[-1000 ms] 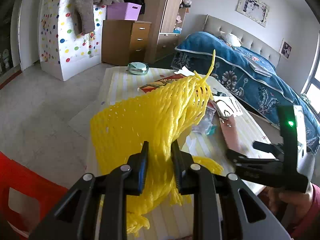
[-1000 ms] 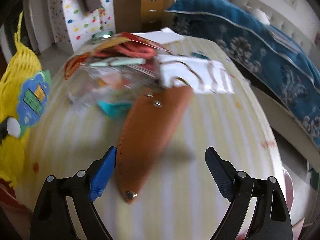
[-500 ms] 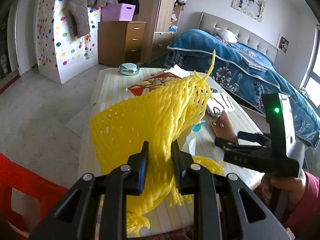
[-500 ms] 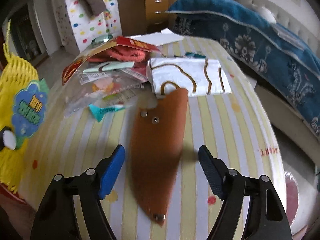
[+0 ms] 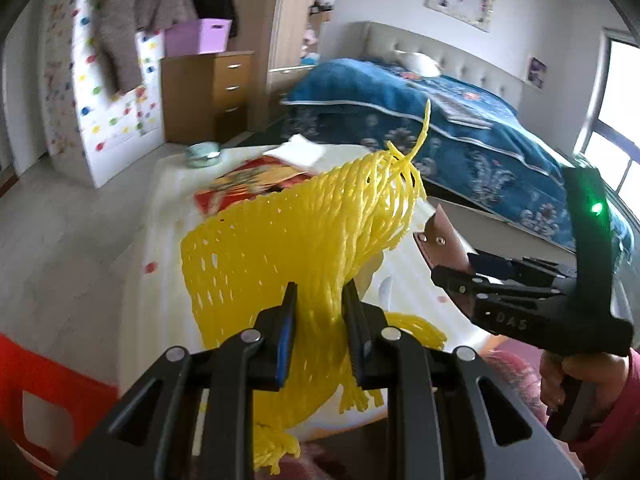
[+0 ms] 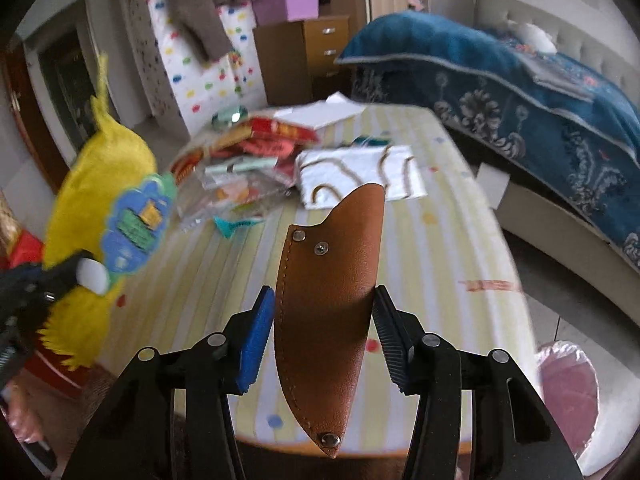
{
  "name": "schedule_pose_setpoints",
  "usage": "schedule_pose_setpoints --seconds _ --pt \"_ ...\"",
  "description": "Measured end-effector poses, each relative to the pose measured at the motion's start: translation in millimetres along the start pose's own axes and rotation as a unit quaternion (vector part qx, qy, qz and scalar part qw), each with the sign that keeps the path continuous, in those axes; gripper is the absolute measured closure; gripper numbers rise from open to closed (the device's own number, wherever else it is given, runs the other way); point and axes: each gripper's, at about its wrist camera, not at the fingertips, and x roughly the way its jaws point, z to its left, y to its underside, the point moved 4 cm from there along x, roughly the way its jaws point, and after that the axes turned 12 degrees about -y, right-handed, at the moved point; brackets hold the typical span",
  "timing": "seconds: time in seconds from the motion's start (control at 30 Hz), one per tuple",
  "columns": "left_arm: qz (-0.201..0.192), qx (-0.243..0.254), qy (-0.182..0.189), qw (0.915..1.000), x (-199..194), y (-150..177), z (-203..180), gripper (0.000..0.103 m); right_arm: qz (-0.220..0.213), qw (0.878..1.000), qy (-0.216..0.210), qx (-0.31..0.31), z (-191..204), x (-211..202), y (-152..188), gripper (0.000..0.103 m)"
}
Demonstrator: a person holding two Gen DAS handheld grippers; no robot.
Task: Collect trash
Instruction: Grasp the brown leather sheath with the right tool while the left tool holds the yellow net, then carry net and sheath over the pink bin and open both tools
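Gripping a bunched yellow foam net (image 5: 304,248), the left tool (image 5: 318,328) has its two fingers drawn close on the mesh, which fans up and ahead of the tips and trails loose strands below them, off the tabletop (image 5: 168,240). In the right wrist view the same net hangs well to the left of the right tool (image 6: 324,320), with a blue paper label on its side. Moving right, the heap of wrappers (image 6: 240,172) lies ahead and slightly left of the right tool, resting on the striped tabletop with a white printed cloth (image 6: 360,172) just beside it, straight ahead. The right tool stands partly open with a brown leather sheath (image 6: 332,292) between its fingers; the sheath's long axis runs nearly along the tool's forward line, rounded tip toward the camera, wide mouth pointing away and a little right. Its left edge sits just at the blue pad, its right edge near the black finger, and whether the grip bears on it firmly I cannot tell, though it appears lifted clear of the tabletop. Judging by this, the remaining litter is nearer the right tool, while the left, further from the heap, is already loaded.
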Motion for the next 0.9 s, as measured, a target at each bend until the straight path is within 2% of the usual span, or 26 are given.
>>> schedule_pose_setpoints --seconds 0.17,0.3,0.43,0.73,0.9 --pt "-0.005 0.039 0.035 0.9986 -1 -3 -55 0.082 -0.027 0.999 0.005 0.018 -23 -38 7 0.052" --pt "-0.006 0.067 0.07 0.9952 5 -3 -101 0.082 -0.048 0.998 0.027 0.035 -51 -72 19 0.052" --pt "-0.008 0.101 0.109 0.9888 9 -4 -155 0.082 -0.075 0.992 0.066 0.072 -95 -114 40 0.052" --pt "-0.011 0.177 0.2 0.9635 14 -2 -285 0.081 -0.099 0.973 0.143 0.154 -177 -178 92 0.052" --pt "-0.001 0.2 0.231 0.9522 21 4 -332 0.079 -0.103 0.961 0.169 0.191 -220 -199 114 0.052"
